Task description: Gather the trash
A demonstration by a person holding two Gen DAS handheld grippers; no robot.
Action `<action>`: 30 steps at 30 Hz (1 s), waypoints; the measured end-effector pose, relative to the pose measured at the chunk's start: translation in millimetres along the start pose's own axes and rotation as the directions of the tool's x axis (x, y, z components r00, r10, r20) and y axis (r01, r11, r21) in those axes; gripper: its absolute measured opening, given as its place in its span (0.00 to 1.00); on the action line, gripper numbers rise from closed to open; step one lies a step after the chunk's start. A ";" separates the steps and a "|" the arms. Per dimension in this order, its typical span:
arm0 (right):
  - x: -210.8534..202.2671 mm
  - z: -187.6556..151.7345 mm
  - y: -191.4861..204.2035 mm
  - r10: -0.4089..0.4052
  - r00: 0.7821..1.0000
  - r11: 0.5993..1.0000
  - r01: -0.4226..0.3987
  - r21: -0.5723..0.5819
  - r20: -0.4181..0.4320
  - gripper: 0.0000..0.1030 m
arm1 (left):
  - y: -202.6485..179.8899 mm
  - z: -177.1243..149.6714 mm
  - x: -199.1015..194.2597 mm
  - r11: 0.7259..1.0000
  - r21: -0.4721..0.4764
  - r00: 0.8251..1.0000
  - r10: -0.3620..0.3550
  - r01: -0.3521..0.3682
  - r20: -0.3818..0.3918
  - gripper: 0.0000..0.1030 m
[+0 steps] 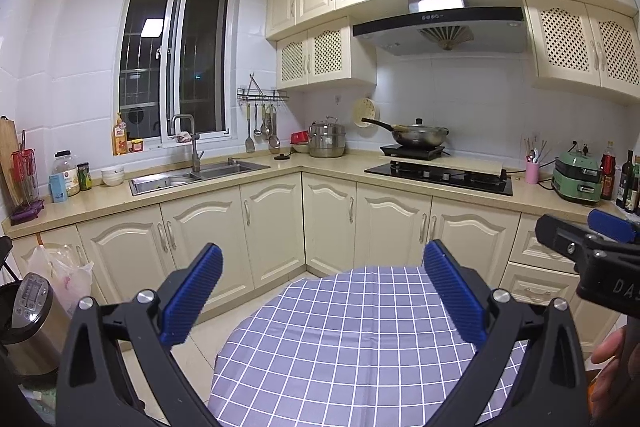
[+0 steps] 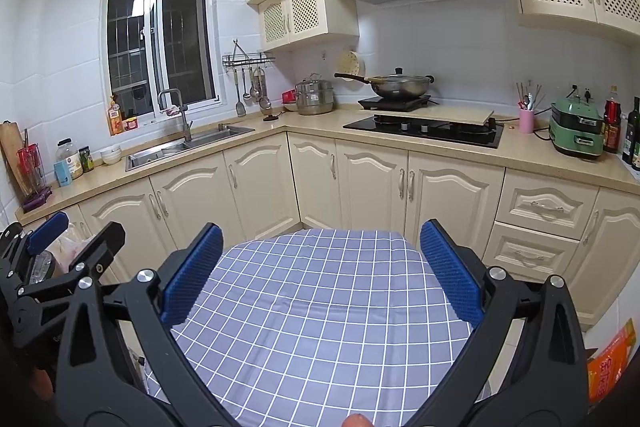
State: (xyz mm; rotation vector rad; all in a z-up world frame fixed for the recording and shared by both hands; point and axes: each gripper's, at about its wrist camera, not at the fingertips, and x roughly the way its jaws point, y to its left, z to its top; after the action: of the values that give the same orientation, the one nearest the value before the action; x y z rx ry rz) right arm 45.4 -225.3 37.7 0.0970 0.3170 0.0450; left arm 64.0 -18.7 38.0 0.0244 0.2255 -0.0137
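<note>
Left gripper (image 1: 322, 293) & right gripper (image 2: 320, 271): ribbed blue fingers spread apart w/ nothing held, over round checked tablecloth (image 2: 320, 307).

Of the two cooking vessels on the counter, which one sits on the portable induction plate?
The long-handled wok, on the black induction plate. The stacked steel steamer pot stands directly on the counter, left of it.

**Round table, checked cloth**

A round table (image 2: 320, 307) stands on pale floor tiles (image 1: 200, 347) before cream base cabinets. A blue-grey tablecloth with white grid lines (image 1: 360, 339) covers its top, creased near the middle and draping over the rim.
</note>
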 end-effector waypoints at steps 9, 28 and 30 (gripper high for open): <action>8.2 -1.4 2.6 0.005 1.000 1.000 -0.005 0.003 -0.009 0.94 | -0.1 -6.9 10.4 1.000 0.007 0.999 0.015 -0.015 -0.030 0.96; 23.2 -12.0 8.3 0.006 0.999 1.000 -0.006 0.004 -0.038 0.94 | 1.6 -20.3 23.7 1.000 0.005 0.998 0.019 -0.019 -0.068 0.96; 24.9 -12.4 10.3 0.007 0.999 1.000 -0.006 0.002 -0.040 0.94 | 1.6 -21.2 24.2 1.000 0.004 0.997 0.020 -0.020 -0.069 0.96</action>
State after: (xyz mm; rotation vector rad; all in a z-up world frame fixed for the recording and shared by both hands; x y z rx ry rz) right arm 64.8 -212.6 19.4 0.0996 0.3566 0.0530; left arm 82.8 -16.8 12.0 0.0308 0.2947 0.0065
